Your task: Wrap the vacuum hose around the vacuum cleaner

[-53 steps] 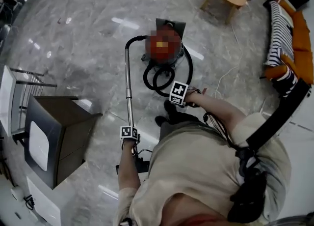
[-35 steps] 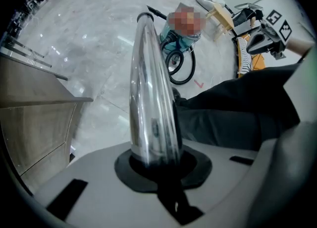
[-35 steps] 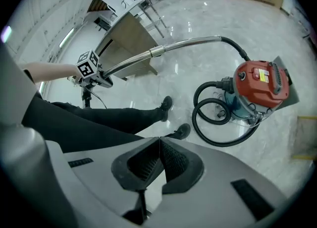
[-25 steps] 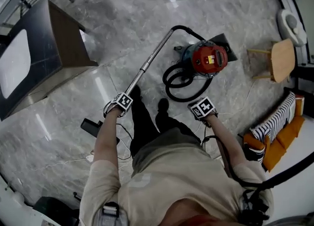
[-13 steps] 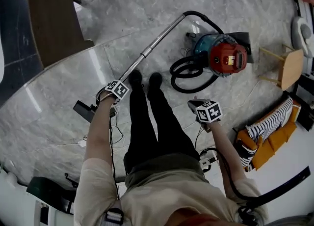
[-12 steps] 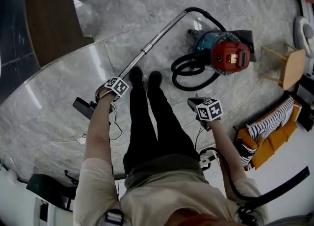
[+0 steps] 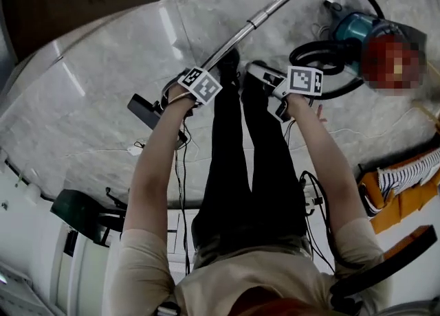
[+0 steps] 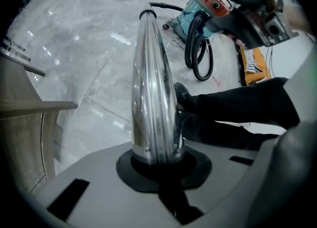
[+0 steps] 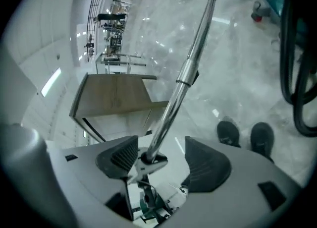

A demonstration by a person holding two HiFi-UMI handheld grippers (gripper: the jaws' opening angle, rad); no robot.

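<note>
The left gripper (image 8: 157, 161) is clamped on the lower end of the long chrome metal wand (image 8: 152, 83). The wand slants up and away over the grey marble floor (image 7: 103, 102) to a bend where the black ribbed hose (image 7: 323, 57) begins. The right gripper (image 9: 158, 158) has just been opening its jaws. They stand wide, and the wand shows in the gap between them, but neither ribbed pad touches it. The hose is not yet around the teal and red canister vacuum cleaner (image 7: 352, 27). It arcs from the wand's bend to the canister, and its slack lies in loose loops on the floor just beside the body.

The main risk is a single grip on a smooth tube. The wand is long, so its far end and the hose's weight could twist it within the jaws or let it slide. A pull on the wand could tug the canister, which might roll or tip, and the loops could spring apart rather than tighten. If the right gripper closes where it is, it may catch the wand off-centre or strike the left gripper just beyond. The person's black shoes (image 9: 229, 134) stand close to the wand and thin cables (image 7: 180, 170) trail by the legs, so a step could snag.
</note>
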